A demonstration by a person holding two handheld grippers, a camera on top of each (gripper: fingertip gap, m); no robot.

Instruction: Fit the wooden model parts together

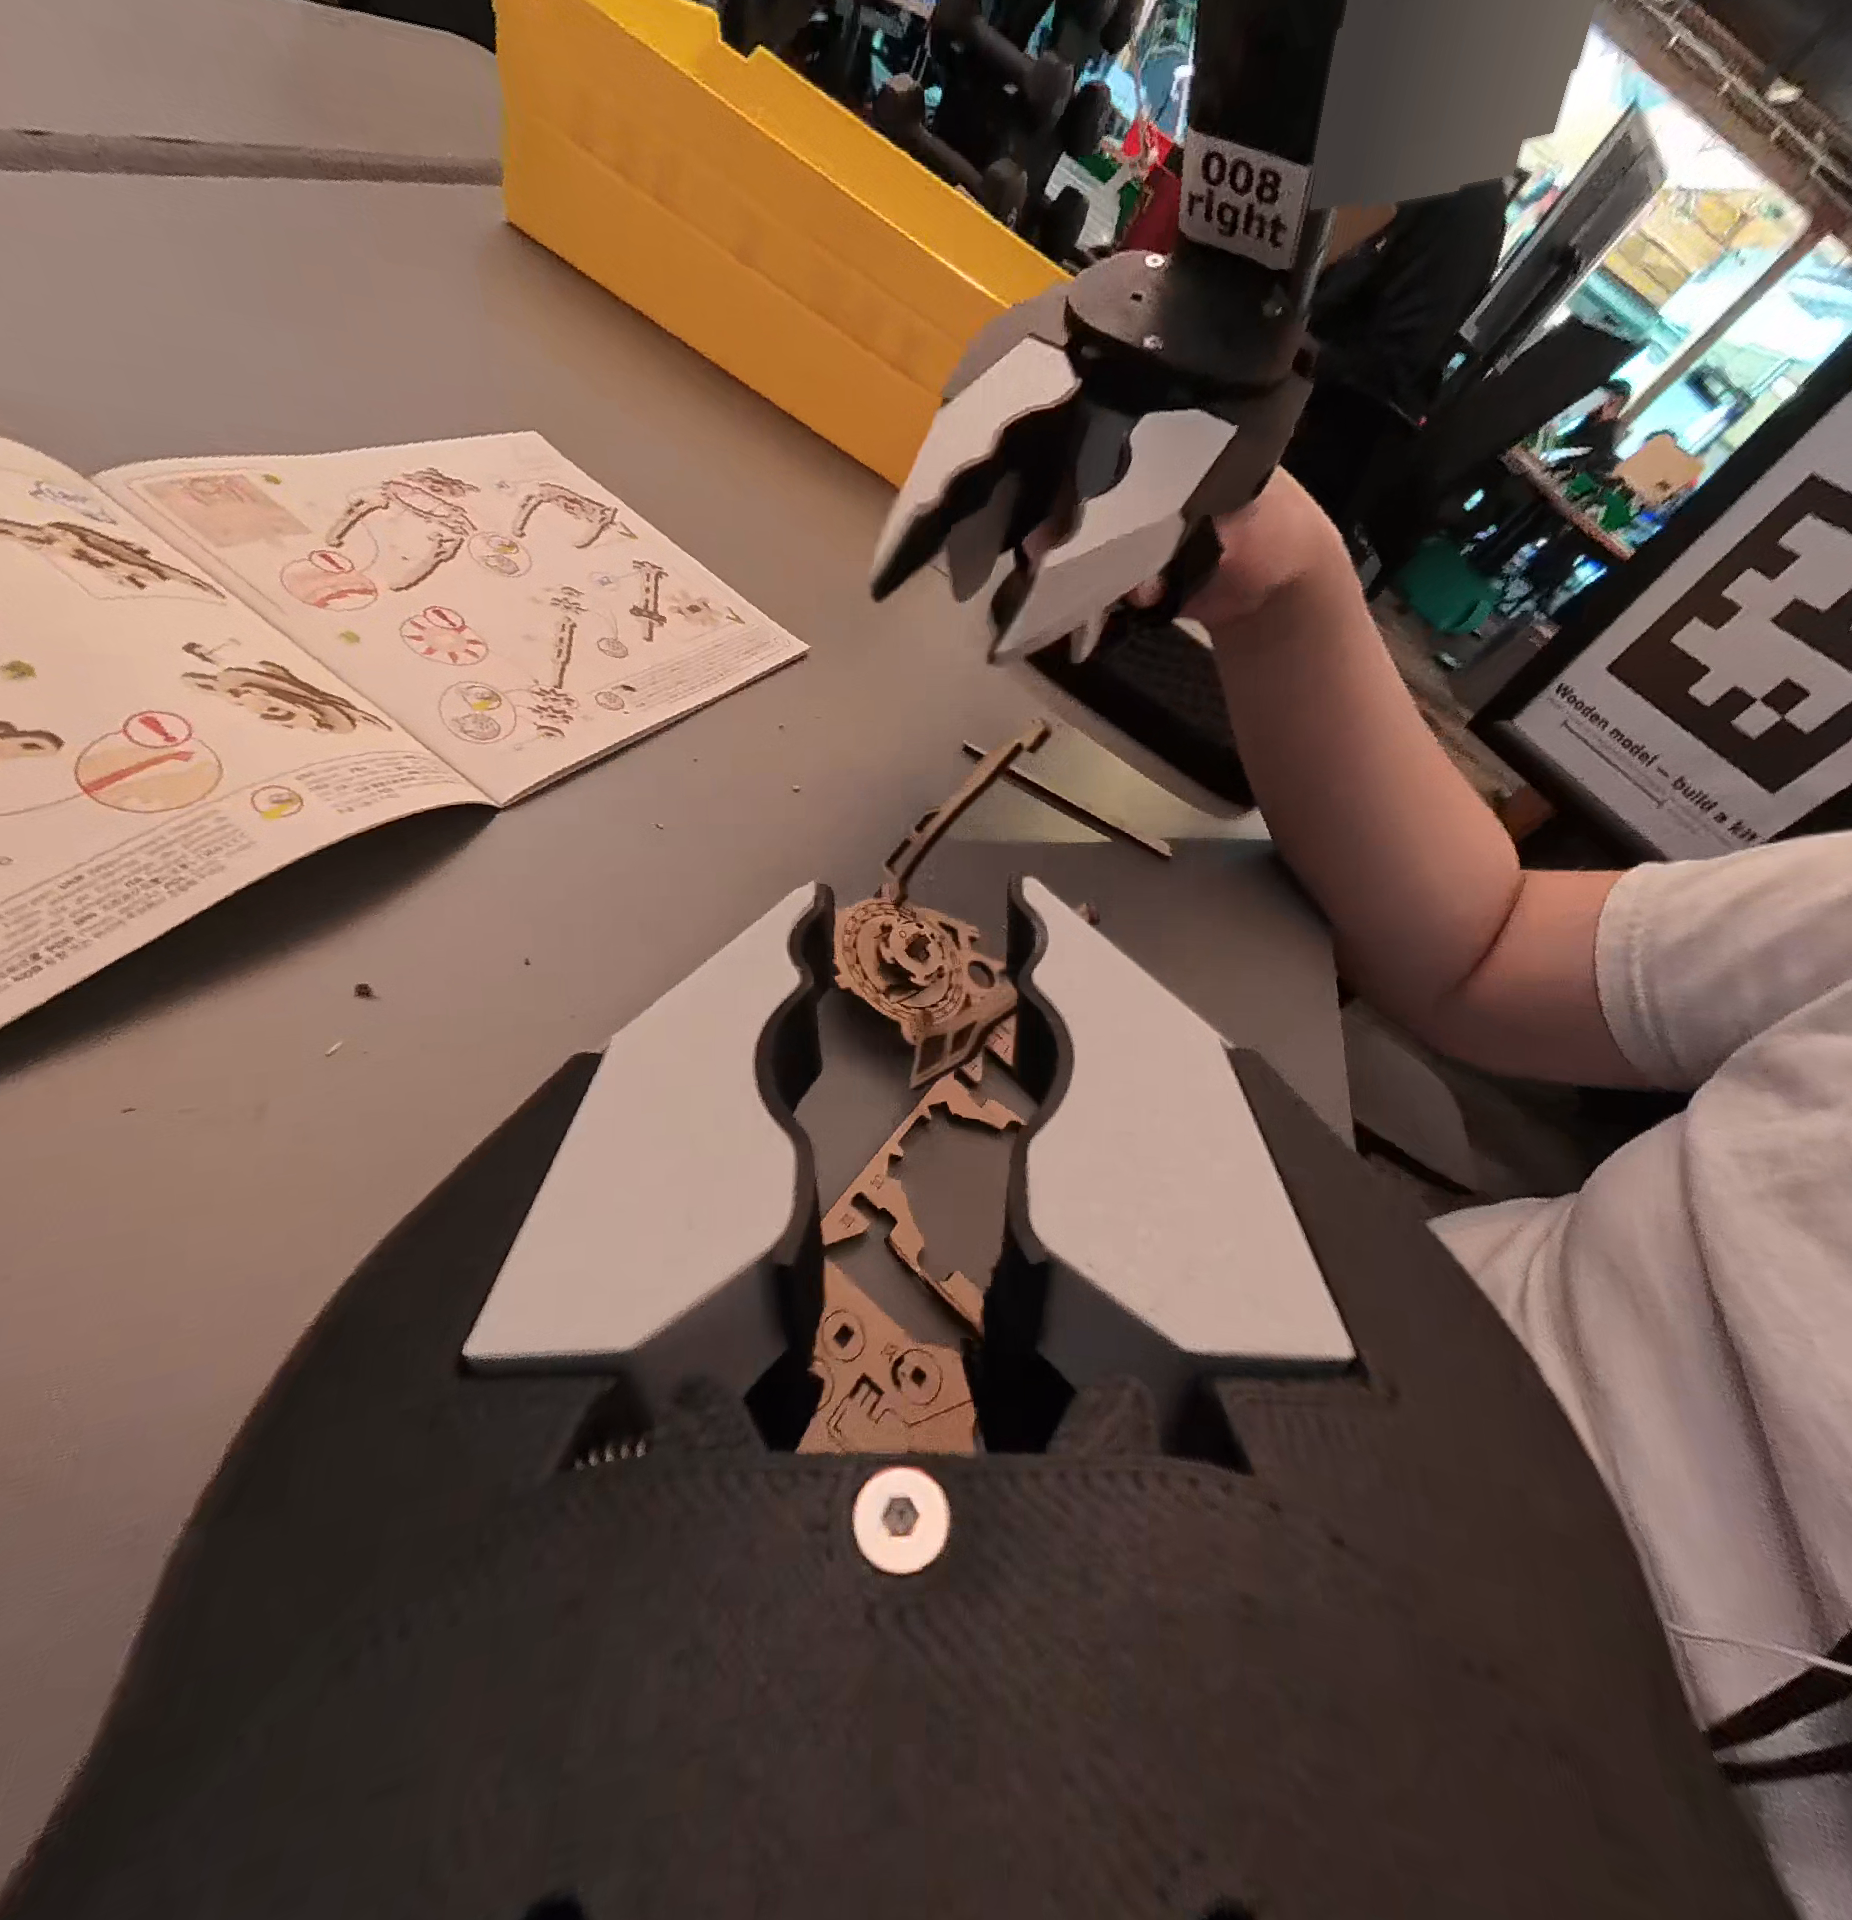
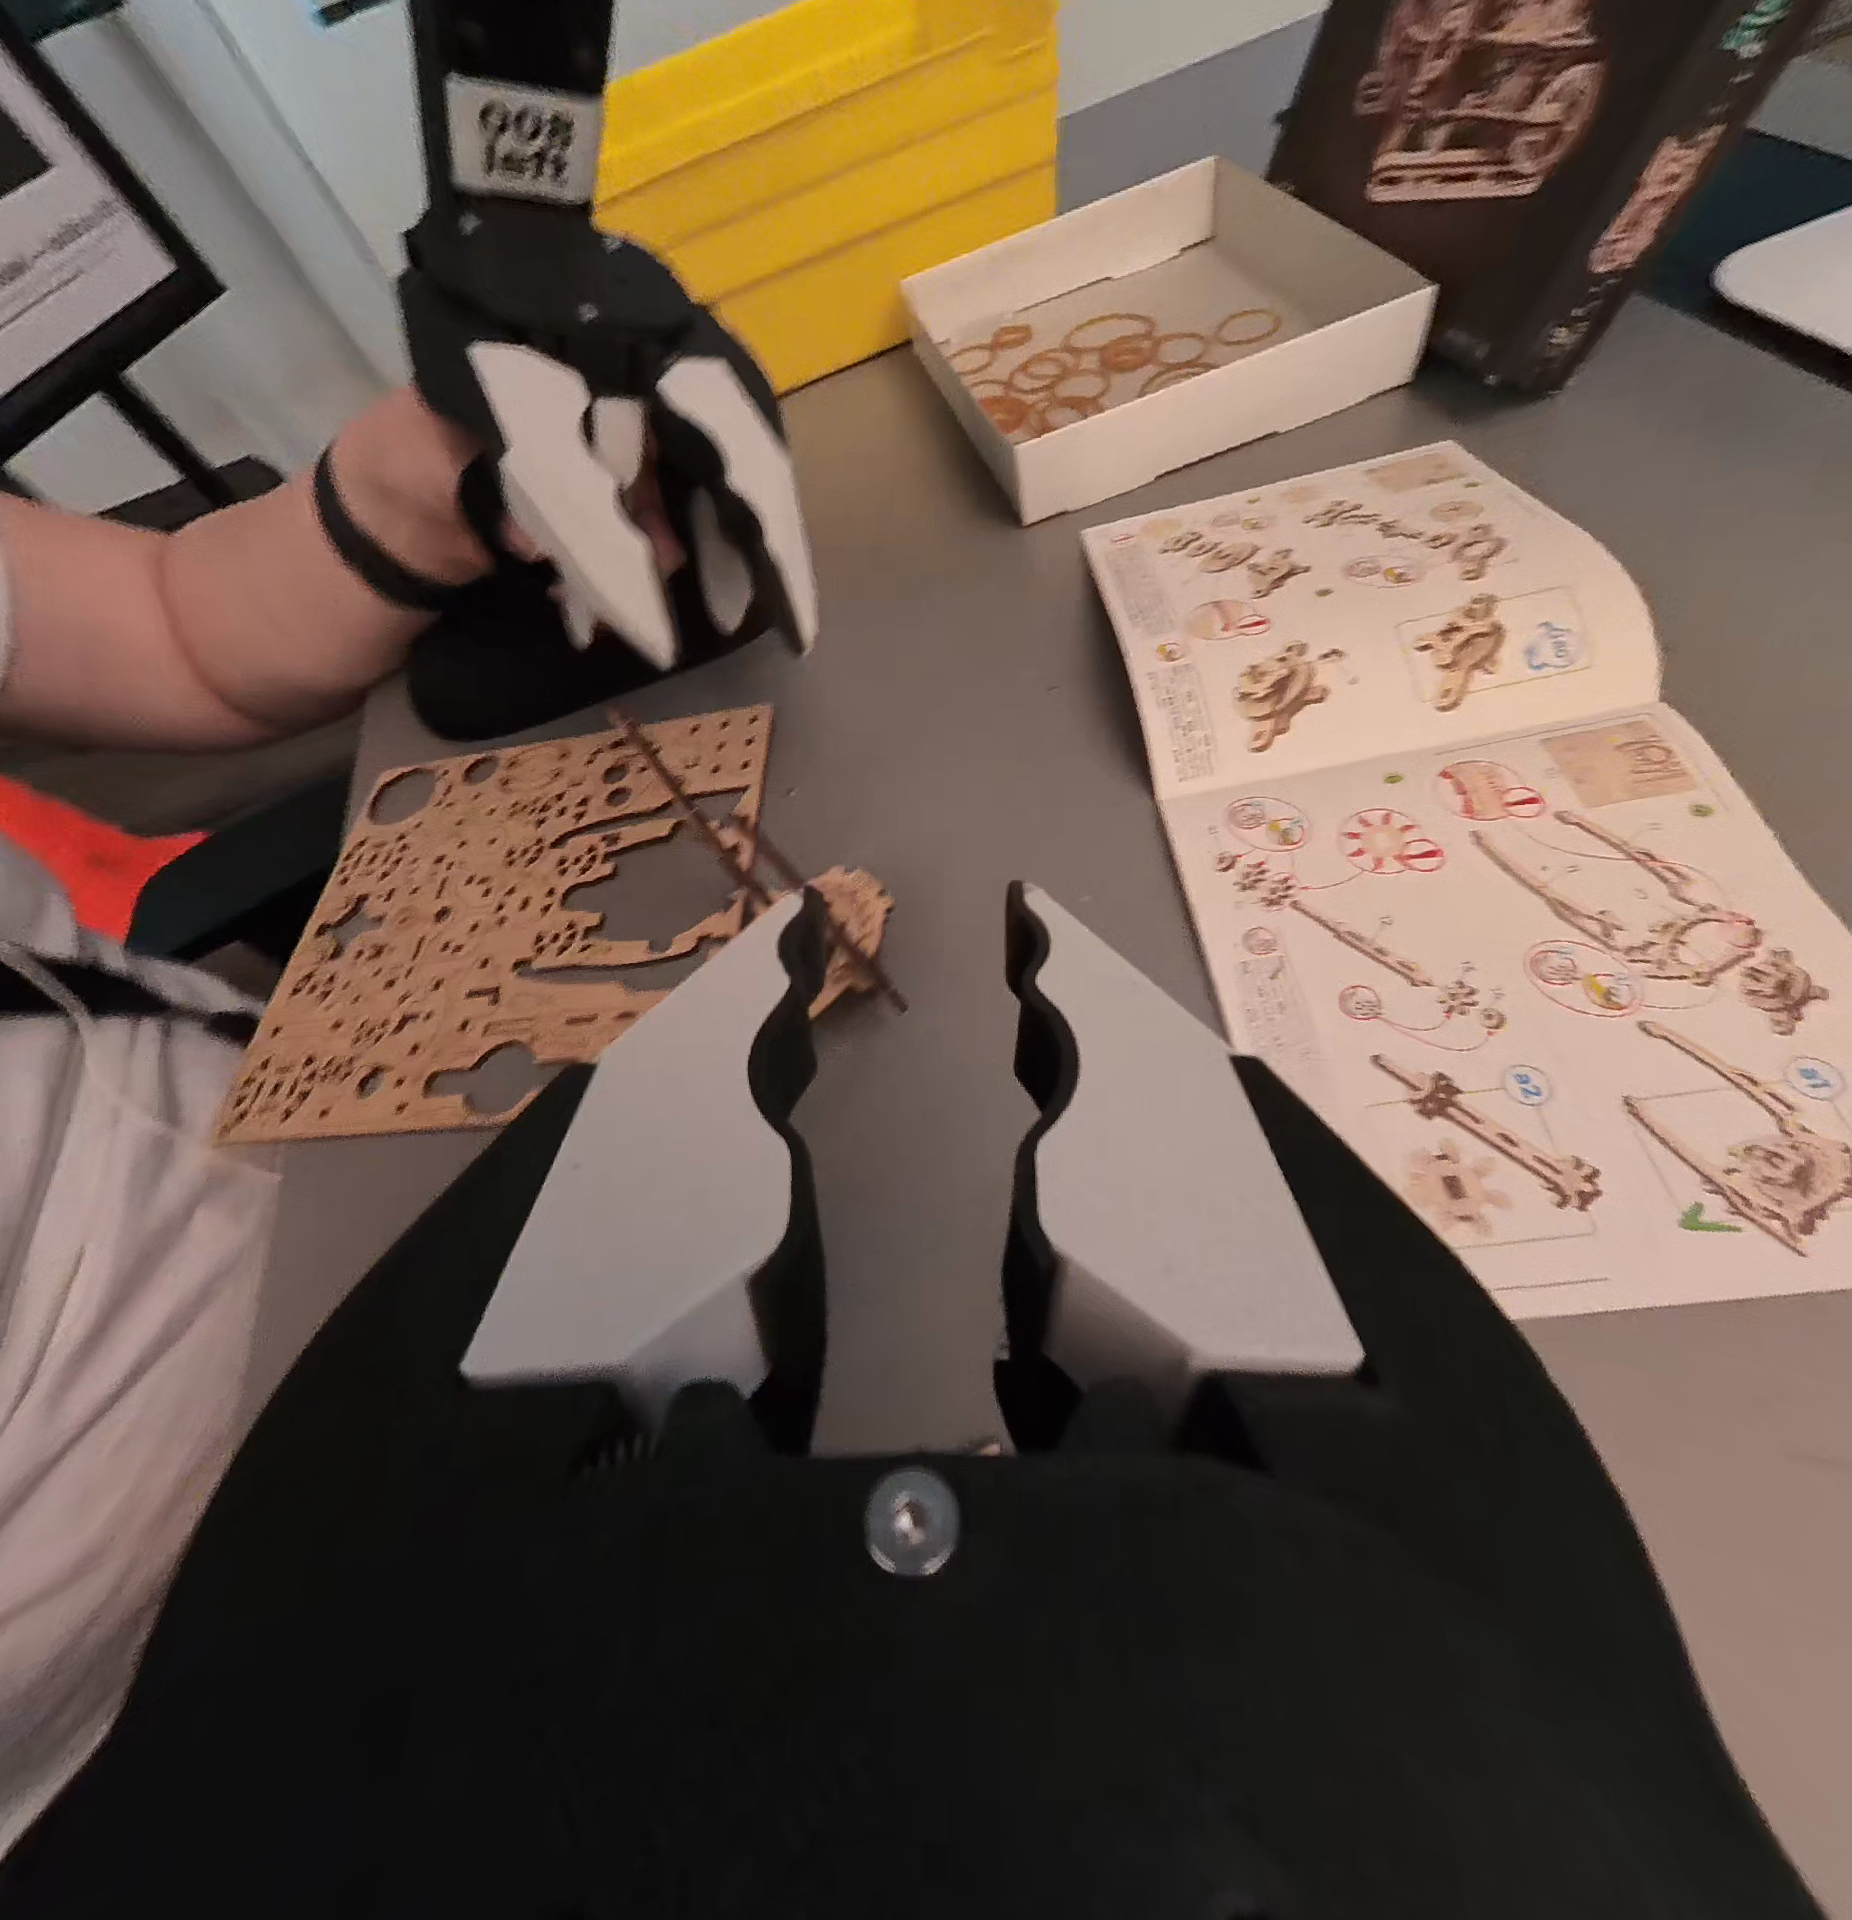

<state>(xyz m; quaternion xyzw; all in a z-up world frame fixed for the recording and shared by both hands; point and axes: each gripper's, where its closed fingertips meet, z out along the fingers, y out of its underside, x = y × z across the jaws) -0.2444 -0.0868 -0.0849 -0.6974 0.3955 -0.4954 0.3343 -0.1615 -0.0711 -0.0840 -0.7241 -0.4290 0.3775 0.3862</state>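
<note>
A small wooden gear assembly (image 1: pixel 917 966) lies on the grey table (image 1: pixel 278 1143) with a thin wooden stick (image 1: pixel 979 784) running off it. It rests on the edge of a punched-out wooden parts sheet (image 1: pixel 901 1226). My left gripper (image 1: pixel 922 904) is open and empty above the table, its jaws framing the assembly without touching it. My right gripper (image 2: pixel 906 904) is open and empty, with the assembly (image 2: pixel 857 914) partly hidden behind its left finger. The sheet (image 2: pixel 465 935) lies to its left. Each view shows the other gripper, open: the right gripper (image 1: pixel 953 613) and the left gripper (image 2: pixel 730 639).
An open instruction booklet (image 2: pixel 1473 883) lies on the right of the table. A white box with rubber bands (image 2: pixel 1161 332), a yellow bin (image 2: pixel 828 187) and a dark kit box (image 2: pixel 1524 187) stand behind. A person's arm (image 1: pixel 1421 831) and a sign (image 1: pixel 1732 644) are at the table edge. Across from one pair of fingers to the other is roughly 9 centimetres.
</note>
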